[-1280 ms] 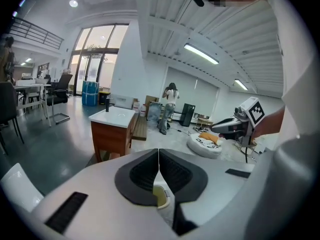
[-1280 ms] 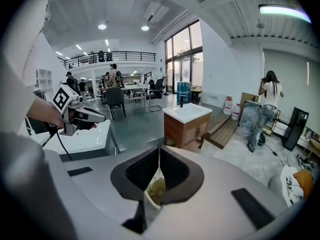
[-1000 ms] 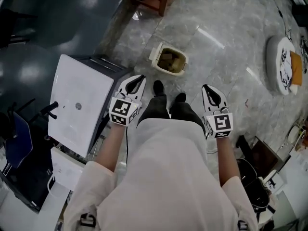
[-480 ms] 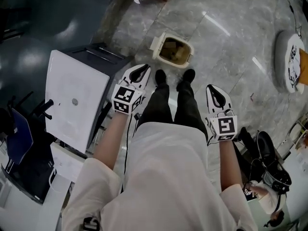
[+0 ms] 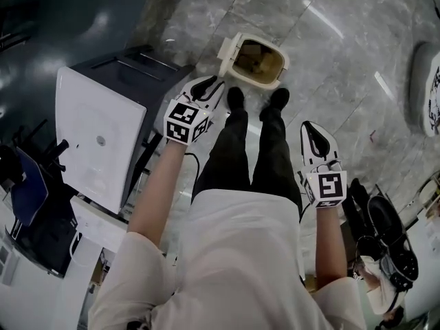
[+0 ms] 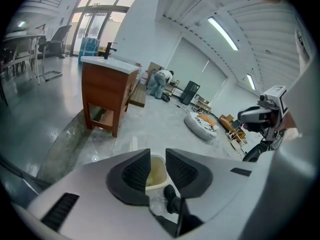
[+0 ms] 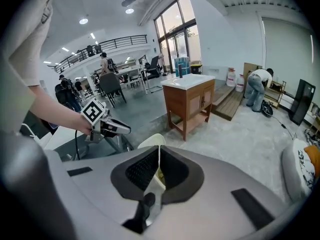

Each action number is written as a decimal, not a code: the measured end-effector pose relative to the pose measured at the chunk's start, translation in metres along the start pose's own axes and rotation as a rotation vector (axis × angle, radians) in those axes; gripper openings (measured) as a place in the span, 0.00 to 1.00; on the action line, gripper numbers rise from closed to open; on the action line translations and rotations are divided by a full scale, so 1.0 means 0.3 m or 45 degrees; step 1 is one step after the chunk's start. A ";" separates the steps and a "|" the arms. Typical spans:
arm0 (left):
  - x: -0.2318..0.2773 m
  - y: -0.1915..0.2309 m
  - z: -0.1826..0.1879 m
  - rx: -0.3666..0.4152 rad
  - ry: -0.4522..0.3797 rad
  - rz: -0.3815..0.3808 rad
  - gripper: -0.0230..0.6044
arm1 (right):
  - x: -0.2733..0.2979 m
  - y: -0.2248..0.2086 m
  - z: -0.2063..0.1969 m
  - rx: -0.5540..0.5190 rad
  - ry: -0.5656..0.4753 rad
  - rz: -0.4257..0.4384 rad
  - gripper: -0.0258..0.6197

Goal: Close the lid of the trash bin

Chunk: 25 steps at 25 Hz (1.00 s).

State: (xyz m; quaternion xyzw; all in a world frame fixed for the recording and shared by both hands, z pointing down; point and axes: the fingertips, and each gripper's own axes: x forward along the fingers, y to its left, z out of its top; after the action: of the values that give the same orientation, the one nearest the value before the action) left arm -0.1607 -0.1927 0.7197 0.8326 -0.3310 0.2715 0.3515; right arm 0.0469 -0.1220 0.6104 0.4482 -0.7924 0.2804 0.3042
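A cream trash bin (image 5: 260,62) stands open on the marble floor just ahead of my shoes, its lid (image 5: 227,49) tipped up at its left side. My left gripper (image 5: 215,82) hovers above and to the left of the bin, apart from it. Its jaws are opening, with a narrow gap and nothing between them. Through that gap the bin (image 6: 156,174) shows below my left gripper (image 6: 157,156). My right gripper (image 5: 311,128) hangs lower, right of my legs, with its jaws shut and empty. From my right gripper (image 7: 160,154), the raised lid (image 7: 152,141) shows beyond the tips.
A white-topped cabinet (image 5: 98,141) stands close on the left. A wooden cabinet (image 6: 107,93) is beyond the bin, and a round cushion (image 5: 430,88) lies at the right. Dark gear (image 5: 380,236) sits by my right side. A person (image 6: 161,82) bends over far off.
Both grippers have come down and forward toward the bin, and my feet now stand closer to it. The left jaws have parted slightly.
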 end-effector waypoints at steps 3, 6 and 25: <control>0.071 0.041 -0.046 -0.020 0.042 0.014 0.22 | 0.033 0.001 -0.035 0.005 0.014 0.034 0.09; 0.134 0.079 -0.096 -0.045 0.096 0.021 0.27 | 0.057 0.001 -0.067 0.023 0.032 0.056 0.09; 0.340 0.040 -0.241 -0.063 0.226 0.037 0.38 | 0.139 -0.079 -0.184 0.072 0.063 0.145 0.09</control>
State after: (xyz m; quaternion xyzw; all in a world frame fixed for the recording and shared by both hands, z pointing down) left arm -0.1209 -0.1806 0.8381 0.7913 -0.3173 0.3411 0.3960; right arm 0.0632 -0.1153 0.6814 0.4039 -0.8006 0.3304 0.2945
